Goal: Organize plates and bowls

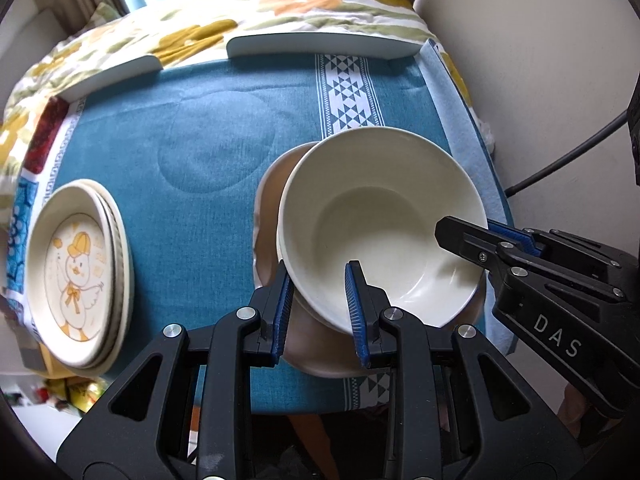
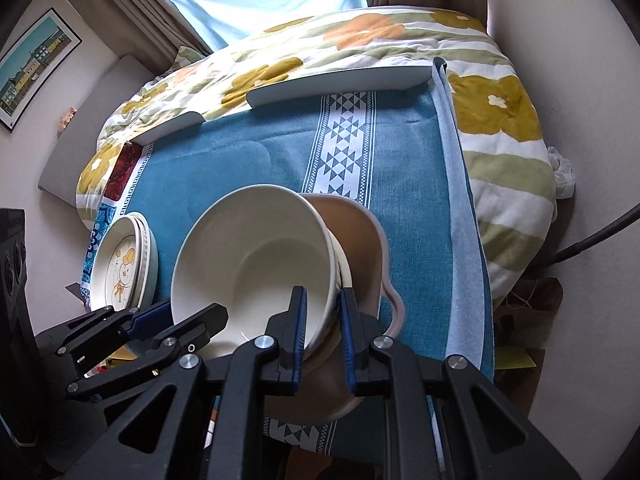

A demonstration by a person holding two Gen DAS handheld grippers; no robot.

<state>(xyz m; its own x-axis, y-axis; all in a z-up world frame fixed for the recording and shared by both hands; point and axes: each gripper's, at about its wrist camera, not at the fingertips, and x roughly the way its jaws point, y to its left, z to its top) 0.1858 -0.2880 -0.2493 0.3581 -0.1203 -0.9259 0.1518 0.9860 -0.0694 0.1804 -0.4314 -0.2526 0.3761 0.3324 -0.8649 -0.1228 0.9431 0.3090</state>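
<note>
- A stack of plates [image 1: 78, 276] sits at the left edge of the tabletop on the blue cloth [image 1: 216, 120]; the top plate has a duck in a yellow cap printed on it.
- A round dent shows in the cloth between the plates and the bowls, toward the middle of the tabletop.
- The left gripper [image 1: 318, 304] has its jaws partly closed over the near rim of the cream bowl [image 1: 380, 224], one blue pad outside the wall and one inside; whether the pads press the rim is hard to tell.
- The cream bowl rests tilted inside a brown bowl [image 2: 356, 232], near the front edge of the tabletop, right of centre.
- The right gripper [image 2: 322, 336] straddles the cream bowl's right rim, jaws narrowed close to the wall.
- A flowered quilt [image 2: 500, 128] lies beyond the far and right edges of the tabletop.
</note>
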